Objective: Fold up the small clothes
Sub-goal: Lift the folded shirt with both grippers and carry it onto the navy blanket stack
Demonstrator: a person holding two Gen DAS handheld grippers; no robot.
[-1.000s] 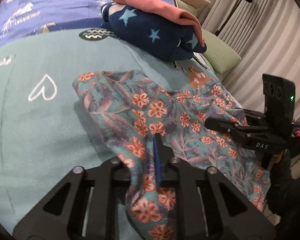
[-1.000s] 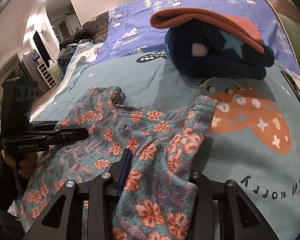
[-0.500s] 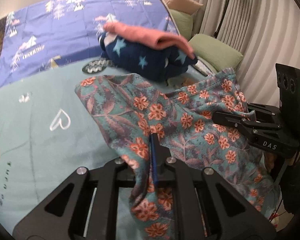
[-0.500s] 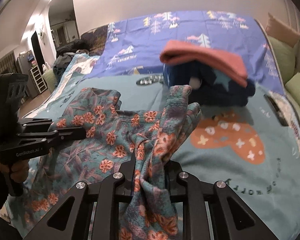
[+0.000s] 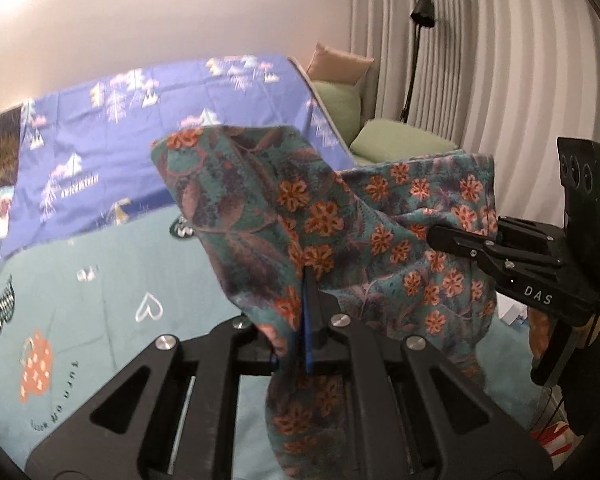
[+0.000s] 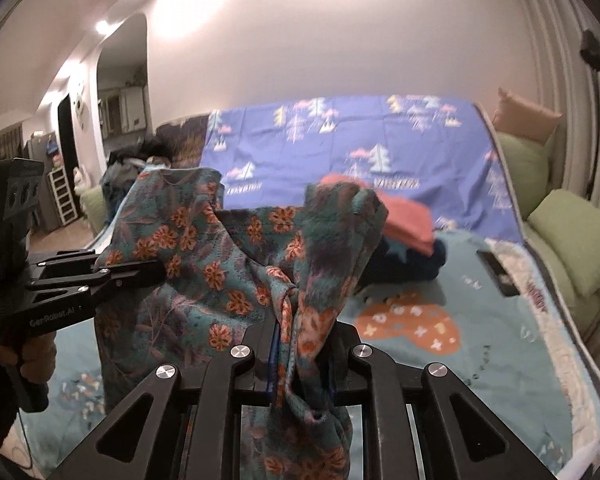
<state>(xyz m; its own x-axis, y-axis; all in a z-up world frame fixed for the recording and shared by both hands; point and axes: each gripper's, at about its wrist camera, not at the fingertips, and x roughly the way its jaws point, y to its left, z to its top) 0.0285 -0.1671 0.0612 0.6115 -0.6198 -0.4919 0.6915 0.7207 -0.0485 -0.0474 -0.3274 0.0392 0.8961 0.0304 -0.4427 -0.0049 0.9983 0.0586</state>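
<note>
A small teal garment with orange flowers (image 5: 320, 208) hangs in the air above the bed, stretched between my two grippers. In the left wrist view my left gripper (image 5: 306, 280) is shut on one top edge, cloth bunched between the pads. The right gripper (image 5: 432, 236) bites the other edge at the right. In the right wrist view the garment (image 6: 204, 248) drapes from my right gripper (image 6: 300, 320), whose jaws are closing with a bunched fold pressed between them. The left gripper (image 6: 160, 270) holds the far corner at the left, a hand on its handle.
A teal blanket (image 6: 500, 340) with an orange patch covers the bed, a blue tree-print quilt (image 6: 300, 148) behind it. Folded pink and navy clothes (image 6: 404, 220) sit mid-bed. A dark flat object (image 6: 496, 272) lies near green cushions (image 6: 580, 236). A floor lamp (image 5: 422, 12) stands by the curtains.
Both grippers rose off the bed together, lifting the flowered garment from flat on the blanket into the air. The right jaws narrowed onto the cloth.
</note>
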